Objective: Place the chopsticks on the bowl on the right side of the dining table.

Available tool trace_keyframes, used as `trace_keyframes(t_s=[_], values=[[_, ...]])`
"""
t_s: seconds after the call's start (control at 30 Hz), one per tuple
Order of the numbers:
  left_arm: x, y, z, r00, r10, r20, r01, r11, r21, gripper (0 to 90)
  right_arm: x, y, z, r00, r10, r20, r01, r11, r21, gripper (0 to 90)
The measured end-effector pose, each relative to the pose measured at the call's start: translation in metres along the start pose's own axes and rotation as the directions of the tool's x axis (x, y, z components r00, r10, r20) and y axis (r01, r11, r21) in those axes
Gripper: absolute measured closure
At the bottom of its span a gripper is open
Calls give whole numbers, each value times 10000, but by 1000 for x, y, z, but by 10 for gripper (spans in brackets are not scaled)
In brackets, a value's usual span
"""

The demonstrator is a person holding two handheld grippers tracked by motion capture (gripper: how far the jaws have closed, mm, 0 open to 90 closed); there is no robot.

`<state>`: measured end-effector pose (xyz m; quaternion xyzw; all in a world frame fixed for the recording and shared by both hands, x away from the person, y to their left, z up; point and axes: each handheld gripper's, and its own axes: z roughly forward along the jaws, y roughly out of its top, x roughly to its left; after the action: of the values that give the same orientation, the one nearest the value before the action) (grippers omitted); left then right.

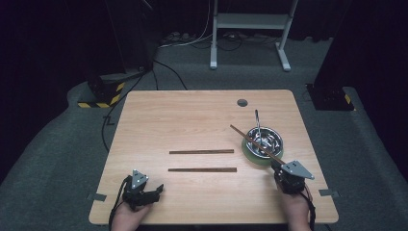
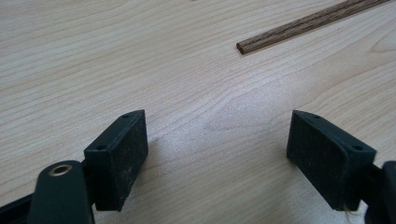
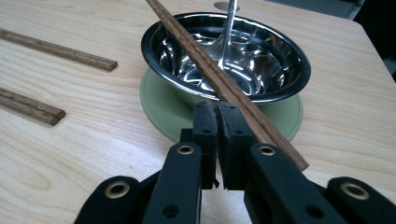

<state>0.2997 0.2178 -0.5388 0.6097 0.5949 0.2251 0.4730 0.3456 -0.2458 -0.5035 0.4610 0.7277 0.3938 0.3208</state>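
- Step in hand, as judged: handling the chopstick (image 3: 219,79) that lies slantwise across the rim of the steel bowl (image 1: 264,140); its near end overhangs toward the person, its far end sticks out past the bowl's left rim.
- Right gripper (image 3: 217,116): jaws closed pad to pad. The chopstick runs just beside and over the right-hand pad, not between the pads, so nothing is clamped.
- Bowl sits on a green saucer (image 3: 161,107) at the table's right side; a metal spoon (image 3: 227,32) stands in it.
- Two more chopsticks lie flat mid-table, parallel: far one (image 1: 201,151), near one (image 1: 202,169).
- Left gripper (image 2: 217,149): jaws wide apart, empty, low over bare table (image 1: 192,115); the near chopstick's end lies ahead of it.
- Pose: right hand low at the near right edge, gripper aimed at the bowl; left hand at the near left edge.
- Next move, as judged: reopen the right jaws and line them up astride the stick before closing; a nudge could roll it off the rim.
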Motion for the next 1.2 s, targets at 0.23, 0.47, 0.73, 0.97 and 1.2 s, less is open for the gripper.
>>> trace_keyframes(t_s=[0.23,0.47,0.73,0.97,1.2], values=[[0,-1,-2,9999,-36,-157,33,9999,-157,248,-6,-1,2,9993,304,195,-303,9995,-52,856],[-21,12,4,9993,202,303,-199,9998,-94,495,-12,1,1,9995,206,251,-202,9996,-188,856],[-61,36,30,9980,-45,628,119,9930,-1172,520,-25,2,4,9984,568,13,-568,9981,-255,855],[-85,45,62,9981,-402,463,458,9911,-1251,549,-30,6,9,9985,537,-142,-537,9986,-1,853],[-109,53,91,9983,-476,344,521,9880,-1454,545,-39,11,17,9998,202,-10,-201,9992,355,851]])
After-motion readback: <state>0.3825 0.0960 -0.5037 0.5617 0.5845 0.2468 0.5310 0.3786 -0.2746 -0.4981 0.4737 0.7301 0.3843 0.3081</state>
